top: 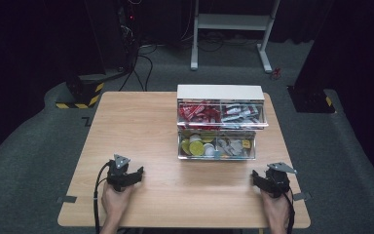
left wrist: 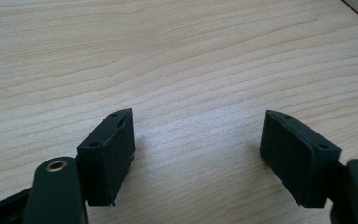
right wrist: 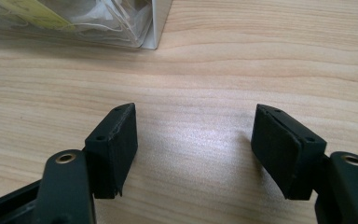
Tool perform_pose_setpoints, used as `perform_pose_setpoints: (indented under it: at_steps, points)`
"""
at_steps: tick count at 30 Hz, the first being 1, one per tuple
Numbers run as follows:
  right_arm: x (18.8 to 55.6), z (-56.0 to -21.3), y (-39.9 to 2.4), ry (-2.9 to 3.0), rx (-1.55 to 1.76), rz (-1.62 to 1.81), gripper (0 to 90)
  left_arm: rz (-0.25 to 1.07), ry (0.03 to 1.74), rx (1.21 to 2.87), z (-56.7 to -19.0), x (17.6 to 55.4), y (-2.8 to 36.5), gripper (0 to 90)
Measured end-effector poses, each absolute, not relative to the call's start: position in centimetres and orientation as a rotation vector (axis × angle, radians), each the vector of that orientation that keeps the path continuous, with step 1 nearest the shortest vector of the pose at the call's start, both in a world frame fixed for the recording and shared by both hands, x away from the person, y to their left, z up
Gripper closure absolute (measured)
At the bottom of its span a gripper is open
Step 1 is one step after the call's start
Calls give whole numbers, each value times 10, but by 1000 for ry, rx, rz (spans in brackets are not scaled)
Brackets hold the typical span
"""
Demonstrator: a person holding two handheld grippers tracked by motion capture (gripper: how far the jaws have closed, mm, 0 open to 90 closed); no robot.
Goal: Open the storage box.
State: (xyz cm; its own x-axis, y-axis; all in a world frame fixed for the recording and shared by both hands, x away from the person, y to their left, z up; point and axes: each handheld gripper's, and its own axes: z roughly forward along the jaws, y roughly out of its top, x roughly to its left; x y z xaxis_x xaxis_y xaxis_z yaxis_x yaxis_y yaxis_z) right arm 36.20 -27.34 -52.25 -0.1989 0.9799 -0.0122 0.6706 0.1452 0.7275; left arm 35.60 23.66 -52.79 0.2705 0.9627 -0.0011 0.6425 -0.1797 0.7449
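Pale wood-grain table [top: 141,117] carries everything, with dark floor around it. Near its front edge the left gripper [top: 135,176] rests with jaws spread wide and nothing but bare wood between them; the right gripper [top: 259,179] sits at the opposite front corner, jaws equally wide and empty. Between and beyond them, toward the far edge, stands a clear two-tier organiser box [top: 219,122], its lower corner [right wrist: 121,28] just ahead of the right gripper, holding red and silver packets above, round capsules below.
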Motion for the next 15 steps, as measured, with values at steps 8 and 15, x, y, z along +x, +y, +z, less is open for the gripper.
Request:
perform_pose_setpoints:
  at_steps: [8, 15]
  points:
    - [361, -523, -272, 1951, 1551, 830, 309, 645, 1445, 1908, -528, 356, 237, 262]
    - [362, -523, -272, 1972, 1540, 833, 262, 645, 1445, 1908, -528, 356, 237, 262]
